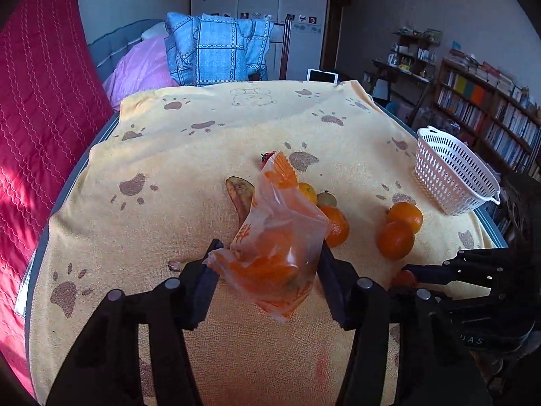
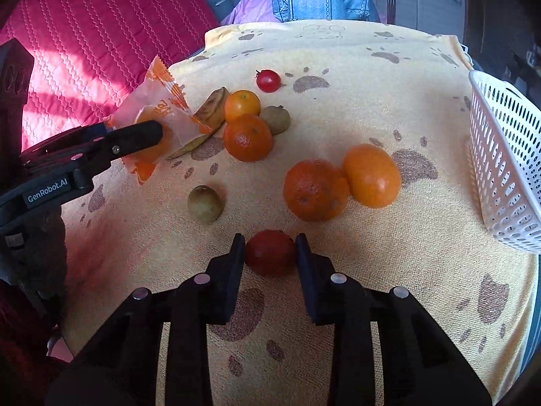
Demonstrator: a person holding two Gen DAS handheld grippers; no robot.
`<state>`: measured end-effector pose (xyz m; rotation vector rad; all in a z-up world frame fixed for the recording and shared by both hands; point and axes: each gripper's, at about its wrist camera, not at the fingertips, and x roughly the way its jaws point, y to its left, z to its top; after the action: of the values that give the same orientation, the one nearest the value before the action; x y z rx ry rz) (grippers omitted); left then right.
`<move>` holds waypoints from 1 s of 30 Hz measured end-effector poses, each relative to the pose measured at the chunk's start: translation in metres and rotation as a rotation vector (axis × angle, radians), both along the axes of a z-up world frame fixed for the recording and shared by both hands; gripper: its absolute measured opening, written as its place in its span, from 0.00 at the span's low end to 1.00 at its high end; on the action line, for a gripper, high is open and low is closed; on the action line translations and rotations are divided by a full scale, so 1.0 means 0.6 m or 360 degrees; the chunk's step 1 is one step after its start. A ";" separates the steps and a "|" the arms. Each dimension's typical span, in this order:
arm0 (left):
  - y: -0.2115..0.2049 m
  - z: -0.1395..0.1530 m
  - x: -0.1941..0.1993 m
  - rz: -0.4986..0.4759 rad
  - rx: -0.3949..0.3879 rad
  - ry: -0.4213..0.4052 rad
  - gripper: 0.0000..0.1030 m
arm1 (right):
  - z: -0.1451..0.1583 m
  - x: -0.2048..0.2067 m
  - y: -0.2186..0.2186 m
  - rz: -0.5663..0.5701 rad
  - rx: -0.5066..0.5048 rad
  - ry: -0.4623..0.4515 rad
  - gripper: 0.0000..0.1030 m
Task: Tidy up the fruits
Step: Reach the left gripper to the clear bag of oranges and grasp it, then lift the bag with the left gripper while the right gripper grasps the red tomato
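The left gripper (image 1: 267, 264) is closed on a wrapped orange (image 1: 270, 264), its two pads pressing the sides of the clear, orange-printed wrapper; in the right wrist view the packet hangs clear of the yellow paw-print towel (image 2: 338, 54), tilted, with its crimped end pointing up and away. The right gripper (image 2: 270, 253) is closed on a small red tomato (image 2: 270, 253), which sits on the towel squeezed between both pads. Just ahead of the right gripper and slightly to its right lie two large oranges (image 2: 316, 189) touching each other, and further right, near the towel's edge, stands a white perforated basket (image 2: 507, 169), well apart from both grippers. Ahead and to the left of the right gripper a greenish-brown round fruit (image 2: 204, 203) lies alone. Further ahead is a tight cluster: a third orange (image 2: 248, 137), a smaller yellow-orange citrus (image 2: 242, 105) touching it on the far side, a second brownish fruit (image 2: 277, 120) just beside them, and a spotted banana (image 2: 209, 111) partly hidden behind the held packet. Beyond the cluster a second cherry tomato (image 2: 268, 80) lies by itself. A red quilted cover (image 2: 101, 34) lies off to the left of the left gripper.
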<state>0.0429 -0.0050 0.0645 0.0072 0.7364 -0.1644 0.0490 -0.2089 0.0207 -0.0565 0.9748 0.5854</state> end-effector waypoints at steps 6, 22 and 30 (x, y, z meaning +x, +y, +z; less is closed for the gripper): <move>0.016 0.024 0.008 0.0062 -0.0040 -0.0026 0.48 | 0.022 -0.007 -0.013 0.0035 0.0097 -0.0033 0.31; 0.007 0.028 0.008 0.0120 0.0070 -0.0045 0.70 | 0.035 -0.006 -0.048 0.0033 0.0252 -0.0057 0.31; -0.025 -0.029 0.013 0.0017 0.0050 0.0103 0.78 | 0.025 -0.002 -0.047 0.0040 0.0256 -0.0033 0.31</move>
<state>0.0505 -0.0198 0.0474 0.0281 0.8033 -0.1433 0.0478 -0.2373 0.0359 0.0683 0.9050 0.6831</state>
